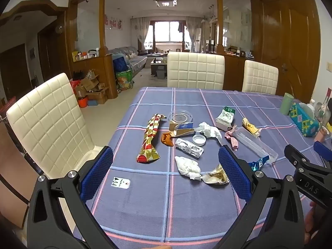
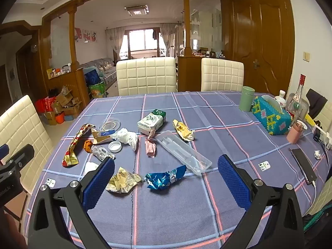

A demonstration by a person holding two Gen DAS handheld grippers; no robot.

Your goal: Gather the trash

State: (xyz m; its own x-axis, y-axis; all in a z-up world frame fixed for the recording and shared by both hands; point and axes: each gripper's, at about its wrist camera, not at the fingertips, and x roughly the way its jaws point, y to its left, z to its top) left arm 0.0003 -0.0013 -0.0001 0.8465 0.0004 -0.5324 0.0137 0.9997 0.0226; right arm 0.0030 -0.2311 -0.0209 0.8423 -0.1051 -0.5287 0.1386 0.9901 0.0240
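Note:
Trash lies scattered on the blue checked tablecloth (image 1: pixel 145 203). A long red-and-gold wrapper (image 1: pixel 150 138), an orange peel (image 1: pixel 167 139), a crumpled white tissue (image 1: pixel 187 167) and a gold wrapper (image 1: pixel 214 175) lie ahead of my left gripper (image 1: pixel 166 172), which hangs open above the near table with nothing between its pads. My right gripper (image 2: pixel 166 178) is open too, just short of a blue foil wrapper (image 2: pixel 164 178) and a cream wrapper (image 2: pixel 121 181). A clear plastic tray (image 2: pixel 182 151), a pink wrapper (image 2: pixel 150 146) and a green-white packet (image 2: pixel 152 121) lie farther back.
White quilted chairs (image 1: pixel 196 70) stand at the far side and the left (image 1: pixel 47 122). At the right edge are a beaded tissue box (image 2: pixel 270 117), a green cup (image 2: pixel 247 101), bottles (image 2: pixel 296 101), a pink cup (image 2: pixel 295 133) and a phone (image 2: pixel 304 166) on a cable.

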